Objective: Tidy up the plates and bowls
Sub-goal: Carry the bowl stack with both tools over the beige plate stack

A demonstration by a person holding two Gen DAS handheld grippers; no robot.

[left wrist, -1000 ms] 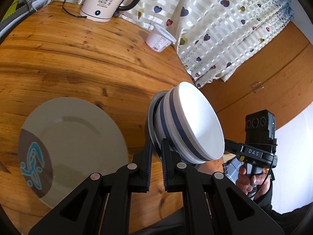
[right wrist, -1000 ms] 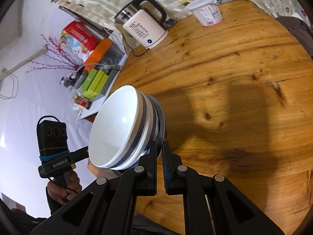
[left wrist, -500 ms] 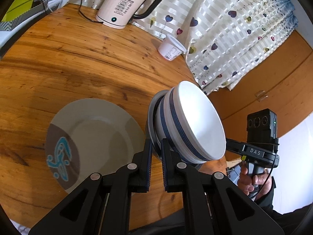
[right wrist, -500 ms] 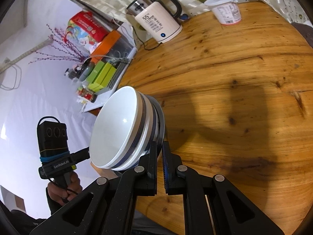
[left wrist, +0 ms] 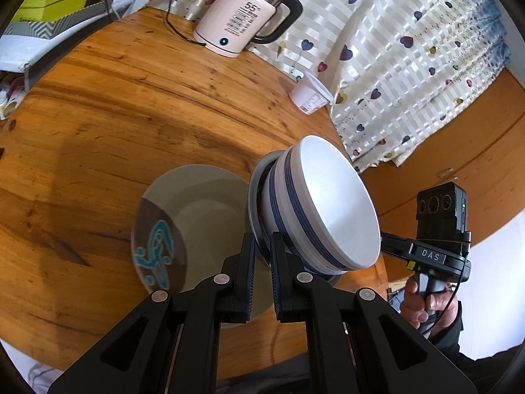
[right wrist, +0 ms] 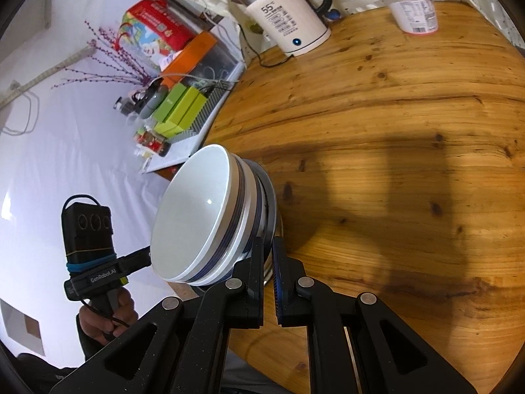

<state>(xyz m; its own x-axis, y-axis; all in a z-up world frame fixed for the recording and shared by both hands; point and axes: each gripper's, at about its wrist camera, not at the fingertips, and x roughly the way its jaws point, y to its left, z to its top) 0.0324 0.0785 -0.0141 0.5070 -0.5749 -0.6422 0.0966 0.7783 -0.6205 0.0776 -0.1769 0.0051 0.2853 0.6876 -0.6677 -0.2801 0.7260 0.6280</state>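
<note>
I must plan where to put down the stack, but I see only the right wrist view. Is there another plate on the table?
Observer: Yes. A grey plate with a blue pattern lies flat on the table.
Operator: Where is it, seen from the stack?
Observer: In the left wrist view it is just left of the bowls, and their edge overlaps it. I cannot tell if they touch.
Operator: How does the other claw hold?
Observer: The left claw is shut on the rim of the dark plate under the bowls.
</note>
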